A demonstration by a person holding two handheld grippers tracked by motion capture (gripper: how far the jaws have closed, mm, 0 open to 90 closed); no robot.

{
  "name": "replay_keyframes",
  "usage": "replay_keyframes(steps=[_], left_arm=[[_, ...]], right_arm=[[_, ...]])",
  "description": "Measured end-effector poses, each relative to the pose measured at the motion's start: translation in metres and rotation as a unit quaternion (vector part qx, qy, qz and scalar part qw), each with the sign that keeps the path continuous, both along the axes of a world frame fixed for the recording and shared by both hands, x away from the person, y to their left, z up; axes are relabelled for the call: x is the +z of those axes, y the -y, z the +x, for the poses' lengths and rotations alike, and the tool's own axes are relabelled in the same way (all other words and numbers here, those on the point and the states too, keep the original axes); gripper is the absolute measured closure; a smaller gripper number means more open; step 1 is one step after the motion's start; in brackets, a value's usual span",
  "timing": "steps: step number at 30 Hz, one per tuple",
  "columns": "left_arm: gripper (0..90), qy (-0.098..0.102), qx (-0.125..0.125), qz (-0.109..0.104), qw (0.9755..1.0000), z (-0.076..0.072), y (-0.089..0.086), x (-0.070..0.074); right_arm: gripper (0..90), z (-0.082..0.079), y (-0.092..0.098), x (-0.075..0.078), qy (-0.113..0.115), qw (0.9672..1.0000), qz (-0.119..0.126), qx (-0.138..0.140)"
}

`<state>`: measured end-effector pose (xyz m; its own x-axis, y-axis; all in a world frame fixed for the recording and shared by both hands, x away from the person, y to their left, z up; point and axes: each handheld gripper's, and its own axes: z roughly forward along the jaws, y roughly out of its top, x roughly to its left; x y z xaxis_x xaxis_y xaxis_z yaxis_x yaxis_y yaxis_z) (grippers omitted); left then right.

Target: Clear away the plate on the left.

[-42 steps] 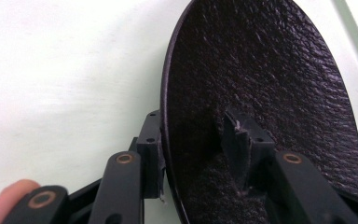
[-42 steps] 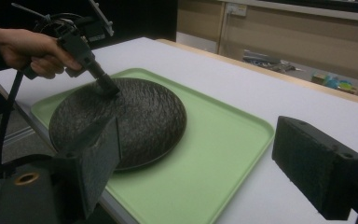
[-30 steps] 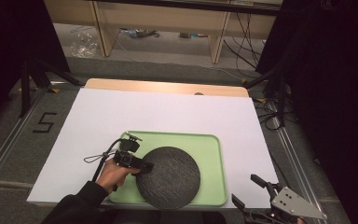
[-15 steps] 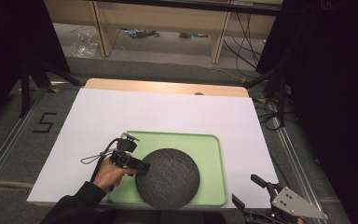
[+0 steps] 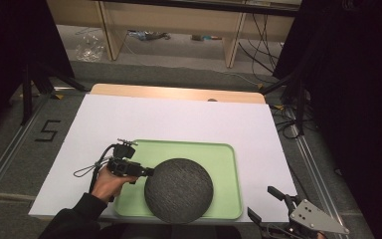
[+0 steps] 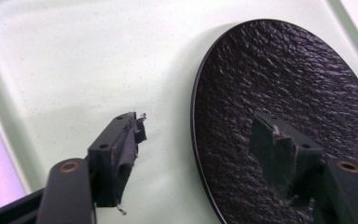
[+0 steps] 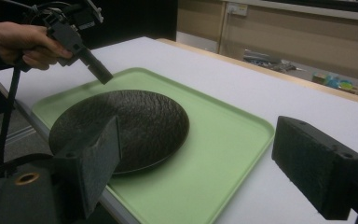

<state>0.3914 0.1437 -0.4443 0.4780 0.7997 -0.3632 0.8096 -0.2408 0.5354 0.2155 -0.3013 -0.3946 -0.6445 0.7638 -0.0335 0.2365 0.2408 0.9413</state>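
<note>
A round black plate with a rough texture lies in a light green tray near the table's front edge. My left gripper hovers at the plate's left rim, and its jaws have just been opening. In the left gripper view the plate's rim runs between the two pads without either touching it, so my left gripper is open. My right gripper rests off the tray's front right corner. In its own view my right gripper stands wide open, facing the plate.
The tray sits on a white sheet that covers the table. A strip of wooden tabletop shows at the far edge. Shelves and cables stand behind the table. A floor marking "5" lies to the left.
My left hand has drawn slightly up and left from the plate's left rim. The plate and my right gripper have stayed where they were.
</note>
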Motion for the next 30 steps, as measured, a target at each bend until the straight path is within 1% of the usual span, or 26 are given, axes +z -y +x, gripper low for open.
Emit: replay_keyframes(steps=[6,7,8,9,10,12,13,14,15,17,18,19,20,21,22,23,24,25,27,28,30], left_arm=[[26.8,0.011,0.009,-0.011,0.9999,-0.002,-0.004,0.004],[26.8,0.018,0.009,-0.019,0.9996,-0.003,-0.006,0.006],[26.8,0.021,0.01,-0.022,0.9995,-0.004,-0.007,0.006],[26.9,0.027,0.012,-0.024,0.9993,-0.005,-0.008,0.007],[26.9,0.028,0.007,-0.023,0.9993,-0.006,-0.01,0.009],[26.6,0.036,0.014,-0.029,0.9988,-0.007,-0.012,0.011],[26.5,0.039,0.012,-0.03,0.9987,-0.008,-0.013,0.012],[26.5,0.044,0.019,-0.036,0.9982,-0.009,-0.013,0.012],[26.5,0.046,0.013,-0.034,0.9983,-0.009,-0.015,0.014],[26.3,0.047,0.017,-0.038,0.998,-0.01,-0.015,0.014],[26.2,0.052,0.012,-0.039,0.9978,-0.011,-0.018,0.016],[26.2,0.057,0.016,-0.039,0.9975,-0.012,-0.018,0.017],[26.2,0.055,0.015,-0.042,0.9975,-0.012,-0.019,0.017],[25.8,0.061,0.018,-0.046,0.997,-0.013,-0.019,0.018],[25.7,0.063,0.013,-0.043,0.997,-0.013,-0.02,0.019],[25.6,0.065,0.016,-0.048,0.9966,-0.014,-0.02,0.019],[25.6,0.067,0.021,-0.051,0.9962,-0.014,-0.02,0.02],[25.4,0.071,0.016,-0.05,0.9961,-0.015,-0.022,0.021],[25.4,0.077,0.02,-0.052,0.9955,-0.016,-0.023,0.022],[25.3,0.078,0.019,-0.052,0.9954,-0.016,-0.025,0.023],[25.2,0.086,0.026,-0.054,0.9945,-0.017,-0.026,0.024]], right_arm=[[16.4,0.0,0.0,0.0,0.001,1.0,0.001,0.0],[16.5,0.0,0.0,0.0,0.001,1.0,0.0,0.0],[16.5,0.0,0.0,0.0,0.001,1.0,0.0,0.0],[16.5,0.0,0.0,0.0,0.001,1.0,0.0,0.0],[16.5,0.0,0.0,0.0,0.001,1.0,0.001,0.0],[16.5,0.0,0.0,0.0,0.001,1.0,0.0,0.0],[16.5,0.0,0.0,0.0,0.001,1.0,0.0,0.001],[16.4,0.0,0.0,0.0,0.001,1.0,0.0,0.001],[16.5,0.0,0.0,0.0,0.001,1.0,0.0,0.001],[16.5,0.0,0.0,0.0,0.001,1.0,0.0,0.001],[16.4,0.0,0.0,0.0,0.001,1.0,0.0,0.001],[16.5,0.0,0.0,0.0,0.001,1.0,0.0,0.001],[16.4,0.0,0.0,0.0,0.001,1.0,0.0,0.001],[16.5,0.0,0.0,0.0,0.001,1.0,0.0,0.001],[16.5,0.001,0.0,0.0,0.012,0.9999,-0.004,0.0],[16.4,0.001,0.0,0.0,0.012,0.9999,-0.003,0.0],[16.5,0.001,0.0,0.0,0.006,1.0,-0.002,0.001],[16.4,0.0,0.0,0.0,0.001,1.0,0.0,0.001],[16.5,0.0,0.0,0.0,0.001,1.0,0.0,0.001],[16.5,0.001,0.0,0.0,0.01,0.9999,-0.003,0.001],[16.4,0.001,0.0,0.0,0.013,0.9999,-0.003,0.0]])
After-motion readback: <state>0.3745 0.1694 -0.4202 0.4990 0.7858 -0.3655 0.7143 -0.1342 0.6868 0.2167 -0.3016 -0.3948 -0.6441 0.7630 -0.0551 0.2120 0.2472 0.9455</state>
